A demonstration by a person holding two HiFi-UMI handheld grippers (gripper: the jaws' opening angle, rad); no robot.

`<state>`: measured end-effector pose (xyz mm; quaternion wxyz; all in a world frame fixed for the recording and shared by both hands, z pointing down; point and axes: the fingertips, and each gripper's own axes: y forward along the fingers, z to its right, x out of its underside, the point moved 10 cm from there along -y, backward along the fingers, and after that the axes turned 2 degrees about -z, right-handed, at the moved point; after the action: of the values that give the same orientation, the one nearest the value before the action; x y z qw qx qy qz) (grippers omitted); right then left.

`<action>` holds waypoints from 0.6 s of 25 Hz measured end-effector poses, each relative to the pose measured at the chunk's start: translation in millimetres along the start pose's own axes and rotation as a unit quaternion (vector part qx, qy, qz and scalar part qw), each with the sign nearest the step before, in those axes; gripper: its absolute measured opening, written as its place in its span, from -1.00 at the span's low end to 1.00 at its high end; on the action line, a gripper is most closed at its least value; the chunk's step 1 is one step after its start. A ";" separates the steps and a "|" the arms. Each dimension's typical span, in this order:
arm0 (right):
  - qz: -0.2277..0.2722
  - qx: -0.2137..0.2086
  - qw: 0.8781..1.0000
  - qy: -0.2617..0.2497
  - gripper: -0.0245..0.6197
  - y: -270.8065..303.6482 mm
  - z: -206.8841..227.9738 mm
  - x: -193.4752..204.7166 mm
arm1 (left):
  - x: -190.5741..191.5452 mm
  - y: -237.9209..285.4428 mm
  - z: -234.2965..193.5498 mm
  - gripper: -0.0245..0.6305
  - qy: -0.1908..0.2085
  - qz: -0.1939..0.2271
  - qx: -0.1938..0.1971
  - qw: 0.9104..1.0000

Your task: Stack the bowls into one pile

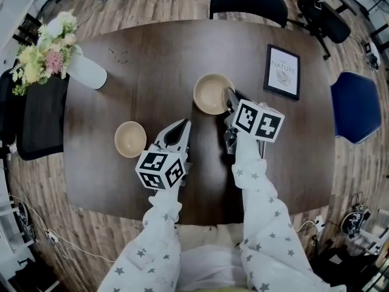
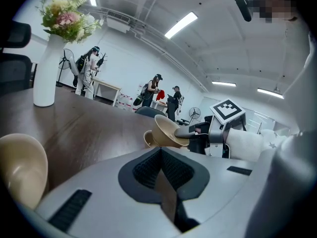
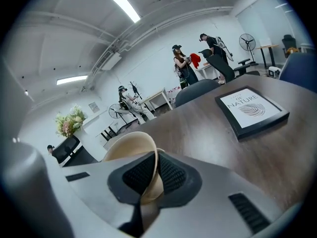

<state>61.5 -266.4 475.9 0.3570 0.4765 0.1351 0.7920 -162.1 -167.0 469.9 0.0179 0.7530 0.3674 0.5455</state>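
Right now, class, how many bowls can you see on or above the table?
3. The left bowl sits on the table beside the left gripper; a tilted bowl is clamped in the right gripper; a third bowl peeks from behind it, mostly hidden.

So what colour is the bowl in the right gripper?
Beige; the bowl shows best in the head view.
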 end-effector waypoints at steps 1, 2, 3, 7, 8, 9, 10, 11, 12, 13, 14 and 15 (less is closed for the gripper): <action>-0.004 0.005 1.000 -0.008 -0.81 1.7 -0.6 0.4 | 0.4 0.0 -0.7 -0.85 -0.001 0.000 -0.001 1.000; -0.007 0.009 1.000 -0.015 -0.81 2.9 -0.9 1.0 | 0.7 -0.1 -1.1 -0.85 -0.002 -0.001 -0.001 1.000; -0.009 0.013 1.000 -0.021 -0.81 3.5 -0.9 1.6 | 1.0 -0.2 -1.0 -0.85 -0.003 -0.001 -0.001 1.000; -0.017 0.023 0.999 -0.038 -0.81 6.8 -2.2 4.1 | 2.3 -0.8 -1.6 -0.85 -0.006 -0.001 -0.004 1.000; -0.018 0.025 0.999 -0.044 -0.81 8.4 -3.1 4.6 | 2.7 -0.8 -2.4 -0.85 -0.007 -0.001 -0.004 1.000; -0.020 0.027 0.998 -0.049 -0.81 10.0 -3.9 5.2 | 3.0 -0.9 -3.1 -0.85 -0.008 -0.001 -0.005 1.000; -0.020 0.030 0.998 -0.054 -0.81 11.3 -4.6 5.6 | 3.2 -1.1 -3.6 -0.85 -0.008 -0.001 -0.005 1.000; -0.020 0.033 0.998 -0.058 -0.81 12.1 -5.0 5.9 | 3.3 -1.3 -3.6 -0.85 -0.008 0.000 -0.006 1.000; -0.019 0.035 0.997 -0.061 -0.81 12.4 -5.1 5.9 | 3.5 -1.5 -3.2 -0.85 -0.009 0.000 -0.006 1.000; -0.019 0.035 0.997 -0.065 -0.81 12.5 -5.3 5.8 | 3.6 -1.9 -2.5 -0.85 -0.009 0.000 -0.007 1.000; -0.019 0.034 0.997 -0.070 -0.80 12.5 -5.7 5.5 | 3.7 -2.3 -1.7 -0.85 -0.009 0.000 -0.007 1.000; -0.019 0.030 0.996 -0.076 -0.80 12.6 -6.4 5.3 | 3.8 -2.6 -0.8 -0.85 -0.009 0.001 -0.008 1.000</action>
<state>49.0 -270.9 483.1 0.3667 0.5429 0.1408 0.7423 -163.7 -163.2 472.2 0.0268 0.7579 0.3623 0.5419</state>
